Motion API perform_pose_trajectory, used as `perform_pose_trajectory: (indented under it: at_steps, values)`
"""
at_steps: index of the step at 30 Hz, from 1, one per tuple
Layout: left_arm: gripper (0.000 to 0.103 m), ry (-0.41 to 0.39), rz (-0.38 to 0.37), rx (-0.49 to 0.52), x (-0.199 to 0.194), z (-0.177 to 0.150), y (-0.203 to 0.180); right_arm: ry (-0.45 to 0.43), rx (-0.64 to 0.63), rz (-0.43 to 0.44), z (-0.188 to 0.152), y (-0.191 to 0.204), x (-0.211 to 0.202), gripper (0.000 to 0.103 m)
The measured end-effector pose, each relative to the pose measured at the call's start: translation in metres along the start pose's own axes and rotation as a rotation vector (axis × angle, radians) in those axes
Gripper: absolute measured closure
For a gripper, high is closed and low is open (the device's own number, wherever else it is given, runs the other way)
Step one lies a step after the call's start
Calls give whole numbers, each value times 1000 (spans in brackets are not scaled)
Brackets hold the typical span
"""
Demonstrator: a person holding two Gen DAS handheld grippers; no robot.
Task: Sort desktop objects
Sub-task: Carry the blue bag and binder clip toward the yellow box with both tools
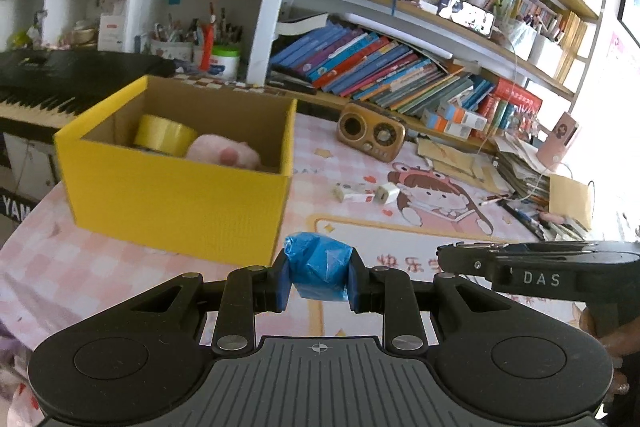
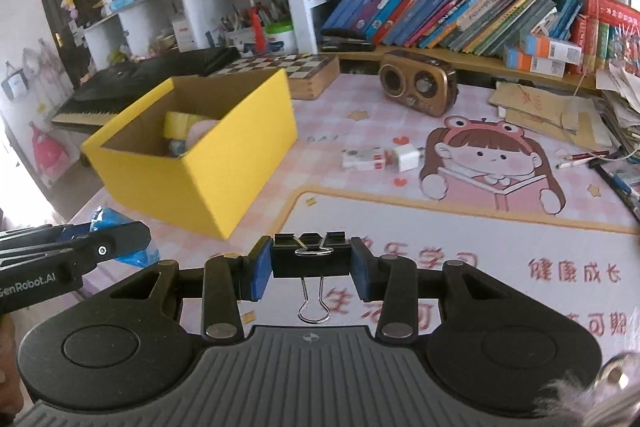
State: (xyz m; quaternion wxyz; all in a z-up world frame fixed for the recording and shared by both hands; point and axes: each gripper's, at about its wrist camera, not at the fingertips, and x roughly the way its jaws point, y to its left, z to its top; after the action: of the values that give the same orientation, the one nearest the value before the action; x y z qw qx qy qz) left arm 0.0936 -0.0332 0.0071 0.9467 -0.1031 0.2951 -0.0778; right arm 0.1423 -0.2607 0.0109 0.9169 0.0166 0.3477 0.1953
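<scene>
My left gripper point(image 1: 318, 275) is shut on a crumpled blue plastic bag roll point(image 1: 318, 265), held above the desk just in front of the yellow box point(image 1: 180, 195). The box holds a yellow tape roll point(image 1: 164, 133) and a pink plush point(image 1: 224, 153). My right gripper point(image 2: 311, 263) is shut on a black binder clip point(image 2: 310, 257) with its wire handle hanging down, right of the yellow box point(image 2: 224, 163). A white charger point(image 2: 406, 158) and a small red-white pack point(image 2: 362, 159) lie on the pink desk mat point(image 2: 440, 223). The left gripper with the blue bag point(image 2: 108, 219) shows at the left of the right wrist view.
A brown retro radio point(image 2: 418, 83) stands at the back of the desk. A chessboard box point(image 2: 304, 71) and a black keyboard point(image 2: 132, 87) lie behind the yellow box. Bookshelves point(image 1: 400, 67) rise behind. Paper piles and pens point(image 2: 592, 123) crowd the right edge.
</scene>
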Motion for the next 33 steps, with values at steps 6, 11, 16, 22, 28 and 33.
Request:
perform_pose_trajectory:
  at_steps: [6, 11, 16, 22, 28, 33]
  values:
    - [78, 18, -12, -7, -20, -13, 21, 24, -10, 6, -17, 34, -7, 65]
    - [78, 27, -27, 7, -37, -26, 33, 44, 2, 3, -35, 59, -14, 65]
    - [78, 36, -34, 7, -54, -38, 47, 64, 6, 10, -51, 81, -20, 65]
    - [78, 26, -26, -8, -70, -45, 61, 82, -9, 32, -63, 107, -23, 65]
    - [79, 3, -20, -27, -83, -48, 76, 80, -45, 46, -65, 128, -25, 65]
    - [79, -13, -8, -42, -90, -49, 87, 81, -73, 58, -64, 142, -24, 65]
